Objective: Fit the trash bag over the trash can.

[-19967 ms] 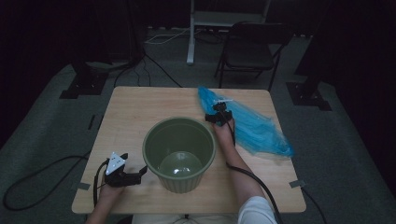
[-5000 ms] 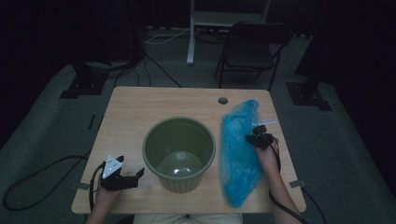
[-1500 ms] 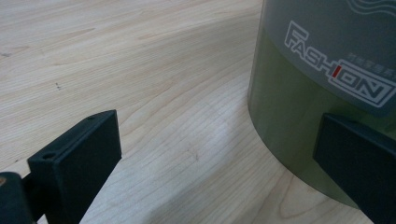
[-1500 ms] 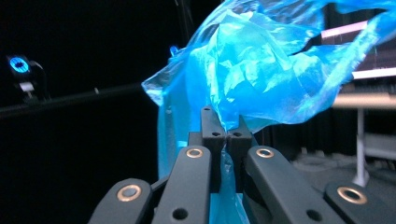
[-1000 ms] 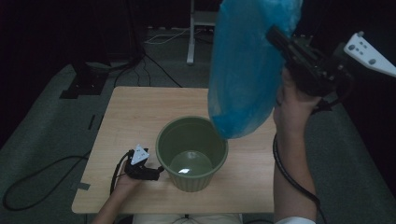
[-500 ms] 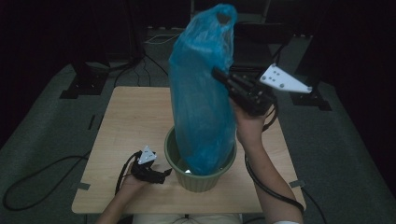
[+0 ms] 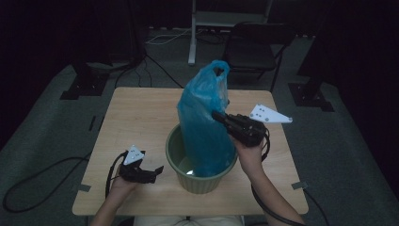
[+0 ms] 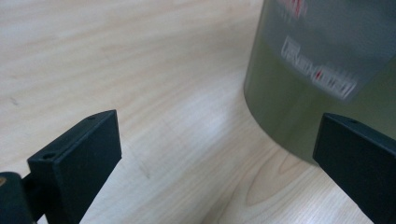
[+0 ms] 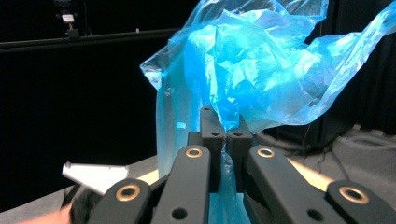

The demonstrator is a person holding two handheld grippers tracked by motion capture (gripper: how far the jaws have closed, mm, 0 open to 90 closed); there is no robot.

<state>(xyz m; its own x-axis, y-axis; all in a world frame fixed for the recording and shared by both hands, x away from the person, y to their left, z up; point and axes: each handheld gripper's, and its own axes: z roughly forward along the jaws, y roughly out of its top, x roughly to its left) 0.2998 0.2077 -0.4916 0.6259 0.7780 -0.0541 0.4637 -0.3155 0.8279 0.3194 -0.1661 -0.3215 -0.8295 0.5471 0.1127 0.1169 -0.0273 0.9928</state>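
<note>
In the high view, a blue bag (image 7: 204,127) is held upright by the right claw (image 7: 217,115), clenched on its side, so that the lower end hangs inside the green bin (image 7: 200,176) on the table (image 7: 136,117). The left claw (image 7: 157,169) is kept released just beside the bin, probably to steady it.

In the left gripper view, the jaws are seen wide apart, with the bin wall (image 8: 322,70) near one of them and nothing between.

In the right gripper view, the plastic (image 9: 252,70) is pinched between the closed jaws, so the bag can be guided downward.
</note>
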